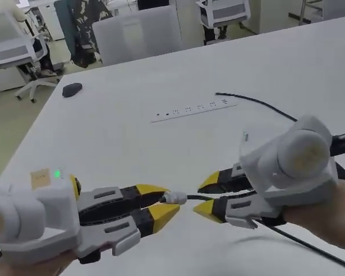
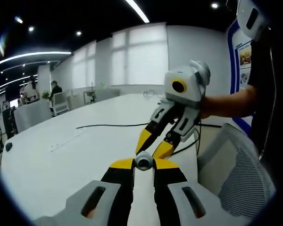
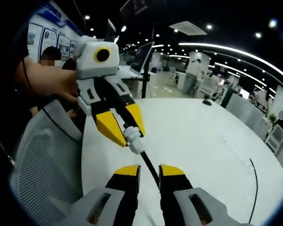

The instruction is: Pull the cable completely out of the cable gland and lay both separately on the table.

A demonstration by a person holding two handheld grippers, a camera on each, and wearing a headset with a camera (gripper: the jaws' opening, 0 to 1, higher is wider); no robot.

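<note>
The left tongs (image 1: 167, 201) are clenching on a small white plastic cable gland (image 1: 175, 198), holding it between their yellow tips above the white worktop (image 1: 132, 149). In the left gripper view the gland (image 2: 144, 161) is sitting right at the tips of the left tongs (image 2: 144, 165), touching both pads.

A thin black cable (image 1: 198, 197) is running out of the gland's far end, straight away from the left tongs and in between the tips of the right tongs (image 1: 202, 196), which are pointing nose to nose at the left ones. In the right gripper view the right tongs (image 3: 150, 172) are standing released, their jaws apart on either side of the cable (image 3: 148, 162) with a gap showing on each side. The gland (image 3: 133, 138) is lying just beyond their tips, with the cable end inside it.

Well beyond both tongs, a long white power strip (image 1: 194, 108) and a black cord (image 1: 259, 102) are lying on the worktop, and a black computer mouse (image 1: 72, 89) is resting further off, beyond the left tongs.
</note>
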